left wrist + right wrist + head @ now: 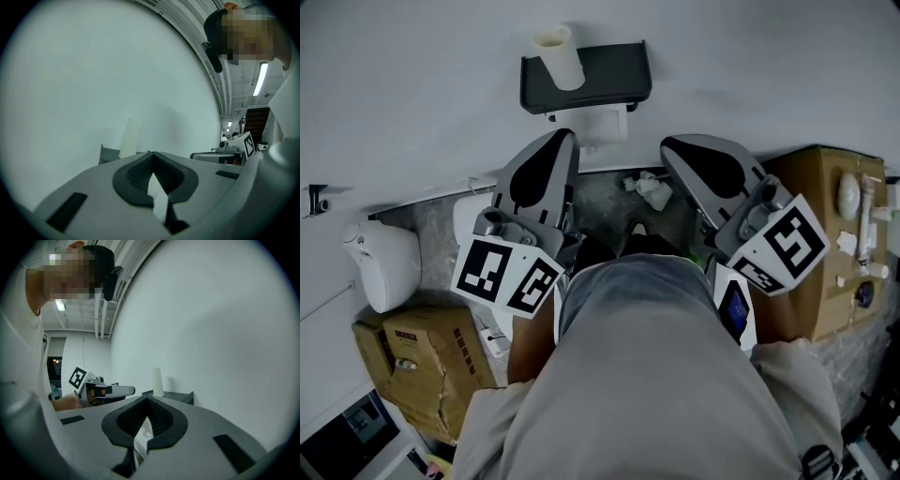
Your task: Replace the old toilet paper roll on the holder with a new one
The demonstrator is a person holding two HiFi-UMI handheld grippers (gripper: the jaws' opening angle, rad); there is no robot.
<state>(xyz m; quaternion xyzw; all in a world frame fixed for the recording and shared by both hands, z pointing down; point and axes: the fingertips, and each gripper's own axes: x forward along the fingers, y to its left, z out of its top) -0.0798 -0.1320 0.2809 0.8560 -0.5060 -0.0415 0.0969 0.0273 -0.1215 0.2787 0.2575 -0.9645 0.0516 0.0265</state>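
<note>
A dark holder shelf hangs on the white wall, and a bare cardboard tube stands upright on top of it. Under the shelf sits a white toilet paper roll. My left gripper is shut, its tip just left of the roll. My right gripper is also shut, a little right of and below the roll. In the left gripper view the jaws meet, with the tube and shelf beyond them. The right gripper view shows its jaws closed, with nothing held, below the tube.
A white toilet-like fixture and a cardboard box stand at the left. Another cardboard box with small items stands at the right. Crumpled white paper lies on the grey floor below the holder. The person's knee fills the foreground.
</note>
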